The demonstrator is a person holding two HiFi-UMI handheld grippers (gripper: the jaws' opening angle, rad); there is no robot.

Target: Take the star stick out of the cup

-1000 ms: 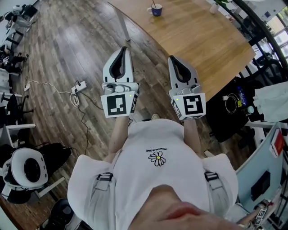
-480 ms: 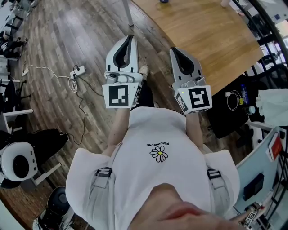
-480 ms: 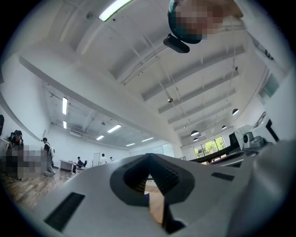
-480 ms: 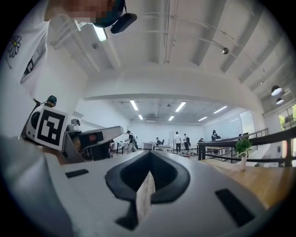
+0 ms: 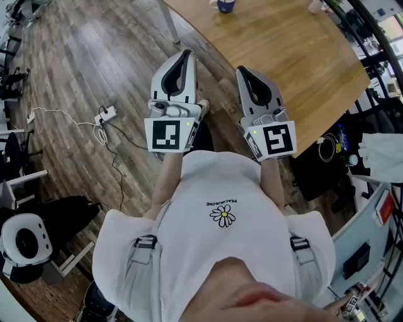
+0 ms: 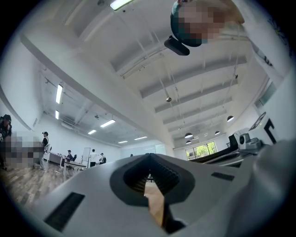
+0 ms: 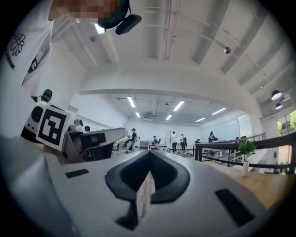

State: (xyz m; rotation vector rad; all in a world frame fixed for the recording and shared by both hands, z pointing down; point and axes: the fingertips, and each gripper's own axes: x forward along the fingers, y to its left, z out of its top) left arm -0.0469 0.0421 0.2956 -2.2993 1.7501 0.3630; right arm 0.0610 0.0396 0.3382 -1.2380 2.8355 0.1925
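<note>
showing jaws pressed together and empty, left gripper and right gripper hang near the shirt — its small print illegible; the blue cup sits far off on the table.

Head view: wood-plank floor on the left, and a light wooden counter at upper right with one pale metal leg down to the floor. A white power strip lies on the floor, with a white cable trailing left from it and loose coils just beside it. Lower left: a white-shelled round object with a dark centre; type not determinable. Right edge: a coiled white cable on something dark, and white cloth near it. Right gripper view: a small potted plant stands on the counter, several people stand far back, and strip lights are lit on the ceiling.
</note>
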